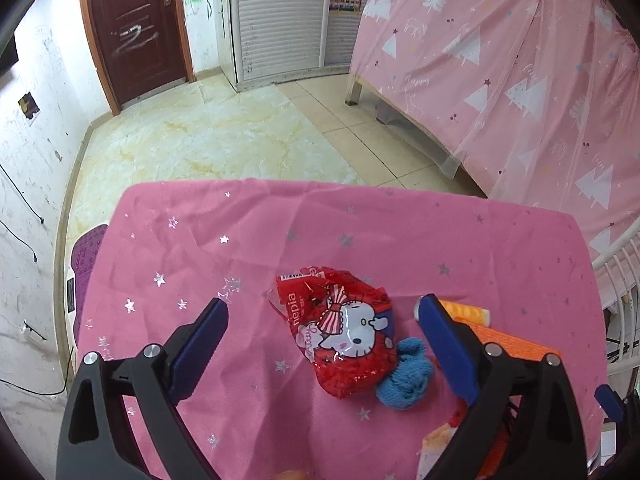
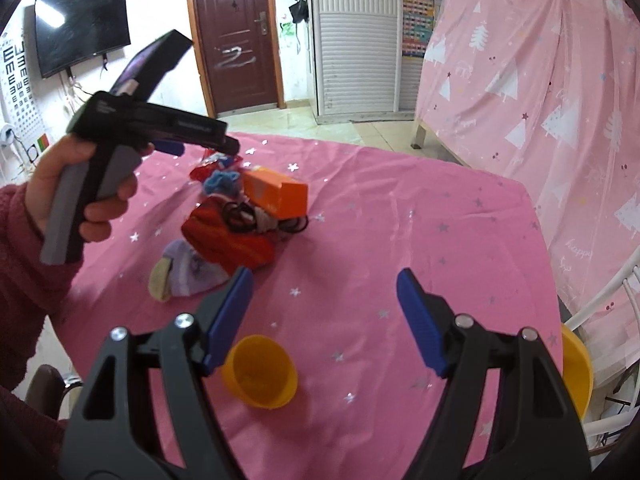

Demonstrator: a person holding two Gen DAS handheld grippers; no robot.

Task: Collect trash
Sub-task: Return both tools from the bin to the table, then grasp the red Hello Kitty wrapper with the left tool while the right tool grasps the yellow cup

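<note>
While both claws hover spread and empty, the room fills the view: pink tree-print curtain (image 1: 500, 80) at two o'clock, brown door (image 1: 136, 28) at eleven, marble floor (image 1: 208, 140) between. Below, the table's pink star-spangled cloth (image 1: 240, 248) stretches wide, its far edge curving at twelve, bare cloth open at nine. Left gripper (image 1: 324, 316) hangs released over the red wrapper (image 1: 344, 340), which reads "nepia" beside a cartoon cat, touching a blue knitted sock (image 1: 408, 380) at five. From the right wrist, a wall screen (image 2: 80, 32) and an eye chart (image 2: 16, 80) sit at ten. Right gripper (image 2: 324, 292) is unclenched above a yellow cup (image 2: 260, 376); an orange box (image 2: 280, 196) sits at twelve.
</note>
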